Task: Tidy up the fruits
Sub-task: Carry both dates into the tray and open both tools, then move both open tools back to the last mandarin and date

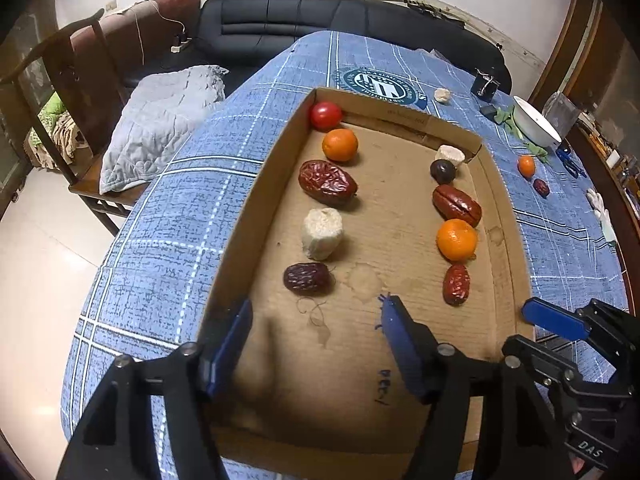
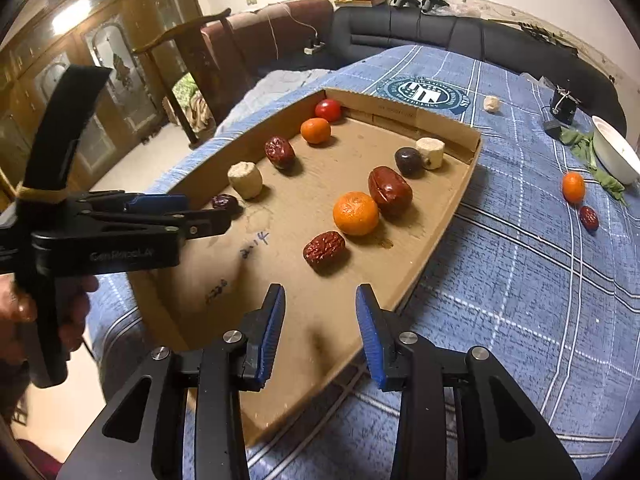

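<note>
Left claw: we see our left claw [image 1: 316, 320] standing wide over the near end of the cardboard tray [image 1: 256, 216], nothing between its blue pads.
Right claw: our right claw [image 2: 320, 328] is partly parted above the tray's near right edge, and it holds nothing.
Tray: a shallow cardboard tray on the worktop [image 1: 168, 208], which wears a blue checked cloth.
Left row: along the tray's left wall, from the far corner toward us, we count a red tomato [image 1: 326, 115], an orange [image 1: 339, 144], a large red date [image 1: 327, 182], a pale cylinder piece [image 1: 322, 233] and a dark date [image 1: 307, 278].
Right row: near the right wall we find a pale chunk [image 1: 450, 155] in the far right corner, a dark round fruit [image 1: 443, 171] just beside it, then a glossy red date [image 1: 457, 205], a second orange [image 1: 457, 239] and a small red date [image 1: 456, 284], nearest our claws.
Outside the tray: a small orange [image 1: 526, 165] and a small dark date [image 1: 541, 187] lie on the cloth toward the worktop's right edge, near a white bowl [image 1: 536, 122]; a pale lump [image 1: 442, 95] sits beyond the tray's far wall.
Hand: we glimpse fingers [image 2: 20, 308] around the left tool's handle.
</note>
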A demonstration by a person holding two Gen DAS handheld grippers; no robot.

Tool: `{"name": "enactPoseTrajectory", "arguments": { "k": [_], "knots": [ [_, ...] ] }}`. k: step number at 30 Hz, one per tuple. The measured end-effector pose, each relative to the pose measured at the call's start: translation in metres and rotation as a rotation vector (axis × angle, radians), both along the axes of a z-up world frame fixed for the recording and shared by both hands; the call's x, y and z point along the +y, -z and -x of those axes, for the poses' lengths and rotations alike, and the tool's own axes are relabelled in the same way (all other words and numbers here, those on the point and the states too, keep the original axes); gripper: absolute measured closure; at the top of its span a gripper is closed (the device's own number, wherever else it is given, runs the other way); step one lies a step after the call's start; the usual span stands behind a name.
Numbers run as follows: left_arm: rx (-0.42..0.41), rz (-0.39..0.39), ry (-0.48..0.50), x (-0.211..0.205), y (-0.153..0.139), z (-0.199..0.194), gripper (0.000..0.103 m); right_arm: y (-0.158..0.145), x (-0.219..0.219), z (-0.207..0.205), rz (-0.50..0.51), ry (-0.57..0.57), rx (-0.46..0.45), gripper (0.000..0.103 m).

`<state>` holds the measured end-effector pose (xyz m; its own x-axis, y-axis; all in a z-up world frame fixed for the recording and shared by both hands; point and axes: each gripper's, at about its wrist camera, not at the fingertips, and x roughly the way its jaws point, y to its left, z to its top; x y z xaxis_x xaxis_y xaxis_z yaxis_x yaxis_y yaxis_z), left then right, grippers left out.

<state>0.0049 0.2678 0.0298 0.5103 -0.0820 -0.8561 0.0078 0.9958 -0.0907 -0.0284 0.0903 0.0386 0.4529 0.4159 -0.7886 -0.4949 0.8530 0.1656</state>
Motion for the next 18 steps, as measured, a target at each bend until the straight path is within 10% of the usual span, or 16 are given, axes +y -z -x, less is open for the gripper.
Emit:
{"name": "enactPoseTrajectory", "arguments": {
  "k": [18],
  "knots": [
    [-0.032,-0.018,0.099,-0.086,-0.030,-0.004,0.019,-0.004,-0.094,-0.007,-0.041,0.139,0.017,0.066]
  ]
}}
